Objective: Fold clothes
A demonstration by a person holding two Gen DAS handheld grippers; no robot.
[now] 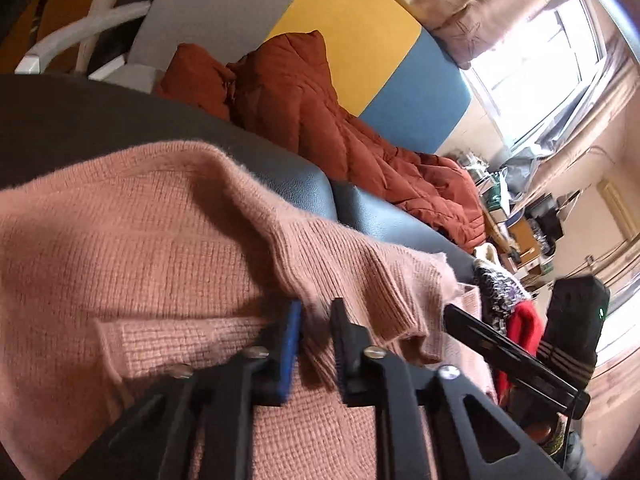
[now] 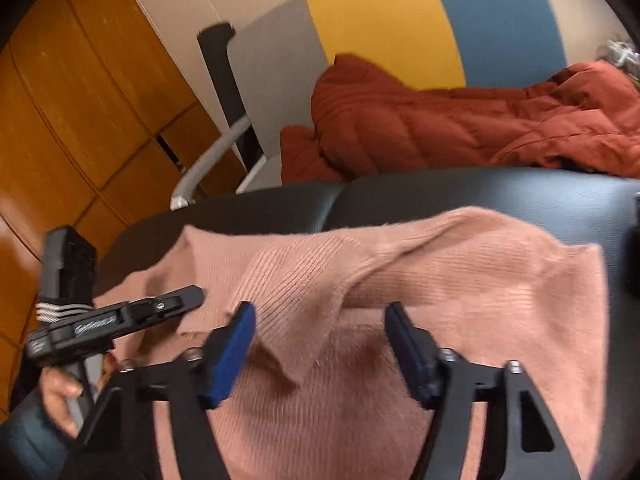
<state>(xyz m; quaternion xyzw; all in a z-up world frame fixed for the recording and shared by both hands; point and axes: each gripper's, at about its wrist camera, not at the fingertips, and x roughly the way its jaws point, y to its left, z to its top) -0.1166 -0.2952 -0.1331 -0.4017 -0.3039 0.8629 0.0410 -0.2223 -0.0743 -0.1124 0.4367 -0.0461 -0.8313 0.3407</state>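
A pink knitted sweater (image 1: 132,240) lies spread on a black leather seat (image 1: 304,188). In the left wrist view my left gripper (image 1: 316,316) has its blue-padded fingers (image 1: 291,332) close together, with a ribbed fold of the sweater pinched between them. From the right wrist view the same left gripper (image 2: 188,298) rests on the sweater's left corner, held by a hand (image 2: 60,392). My right gripper (image 2: 320,316) stands wide open just above the sweater's (image 2: 460,280) middle, nothing between its pads. Its side shows as the right gripper (image 1: 500,348) beside the ribbed hem.
A rust-red quilted jacket (image 2: 440,120) lies behind the seat against a grey, yellow and blue panel (image 2: 384,20). Wooden cupboard doors (image 2: 80,100) stand at the left. Red and patterned clothes (image 1: 512,312) are heaped past the sweater, a window (image 1: 532,72) and clutter beyond.
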